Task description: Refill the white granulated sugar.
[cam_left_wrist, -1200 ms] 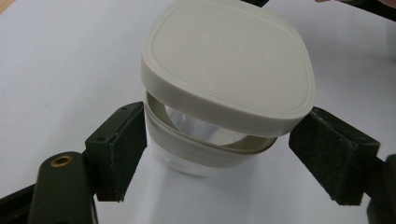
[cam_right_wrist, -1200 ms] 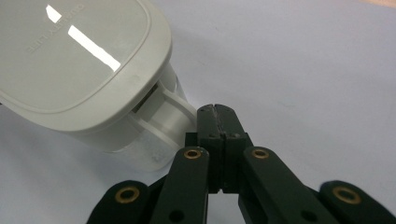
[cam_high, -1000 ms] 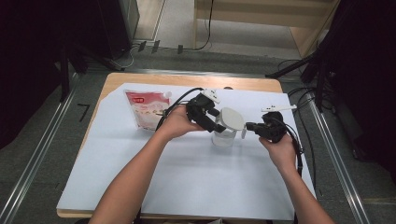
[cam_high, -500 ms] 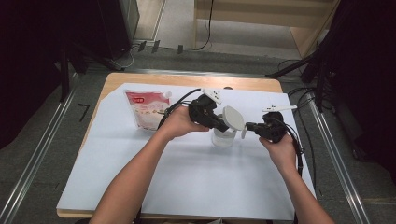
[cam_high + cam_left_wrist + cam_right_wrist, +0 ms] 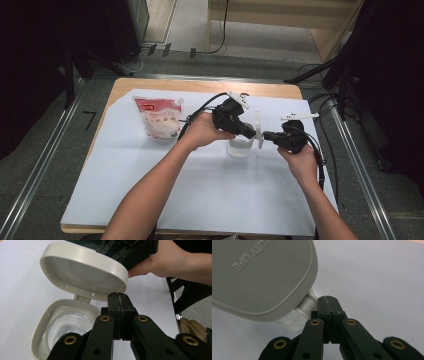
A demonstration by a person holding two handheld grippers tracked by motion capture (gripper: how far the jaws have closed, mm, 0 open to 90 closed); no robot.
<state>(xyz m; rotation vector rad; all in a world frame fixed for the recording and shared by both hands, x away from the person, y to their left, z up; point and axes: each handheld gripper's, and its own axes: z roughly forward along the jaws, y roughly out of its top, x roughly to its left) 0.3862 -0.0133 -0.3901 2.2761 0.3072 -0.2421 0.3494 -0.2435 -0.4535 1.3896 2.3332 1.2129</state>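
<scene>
Left tongs pressed together, just closed with nothing between them, tips at the raised lid's rim above the open jar. Right tongs pressed together, empty, beside the hinge at 3 o'clock. Risk: nudged lid could snap down or tip the jar. Pouch at 9 o'clock on the tabletop.

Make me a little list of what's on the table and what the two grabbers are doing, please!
surface: white sheet over a wooden table
jar: clear jar, cream rim, white powder inside
lid: hinged lid, flipped open and standing up
pouch: red and white pouch, left of the jar
left gripper: shut, tips at the lid's edge, nothing between the jaws
right gripper: shut, tips beside the jar's hinge, nothing between the jaws
</scene>
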